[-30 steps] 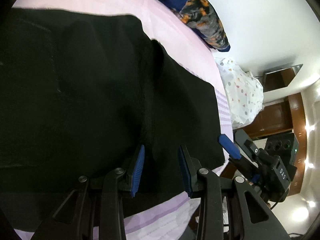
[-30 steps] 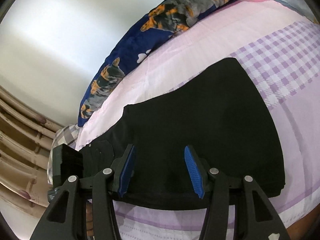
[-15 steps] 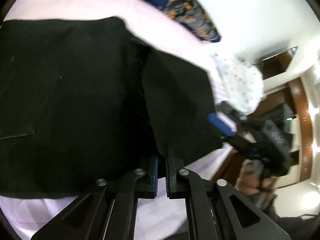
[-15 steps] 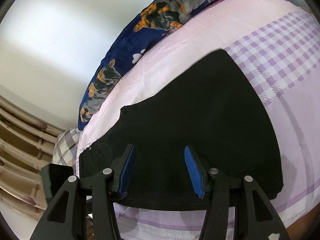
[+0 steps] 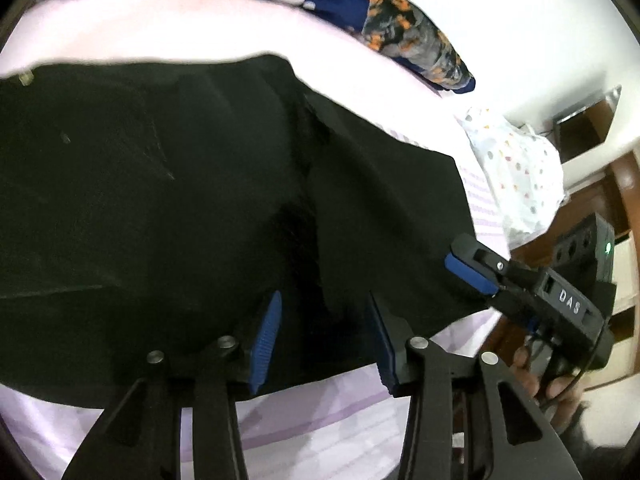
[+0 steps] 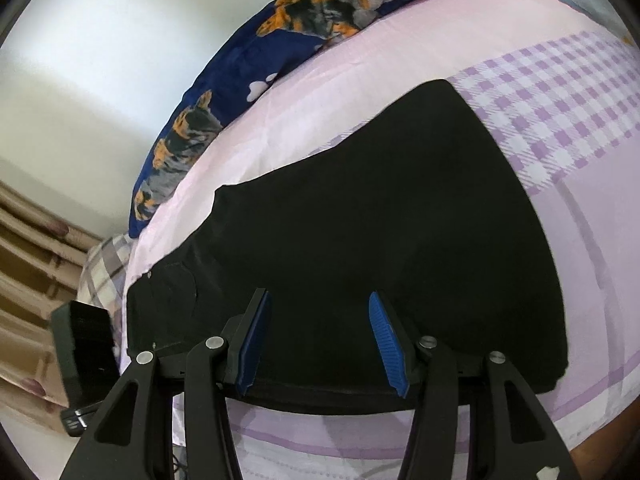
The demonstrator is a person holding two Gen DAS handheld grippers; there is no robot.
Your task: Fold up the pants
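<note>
the left gripper [image 5: 324, 336] has just been opening, its jaws now apart over the near hem of the black pants [image 5: 168, 208], pinching nothing. the right gripper [image 6: 318, 336] hangs half open above the same hem, also empty. the pants lie flat near the front edge of the bed [image 6: 400, 440]. best to seize both near corners squarely, then lift evenly so the fold lands straight.

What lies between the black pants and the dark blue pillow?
Only bare pink sheet lies between the pants and the pillow, as the right wrist view shows.
</note>
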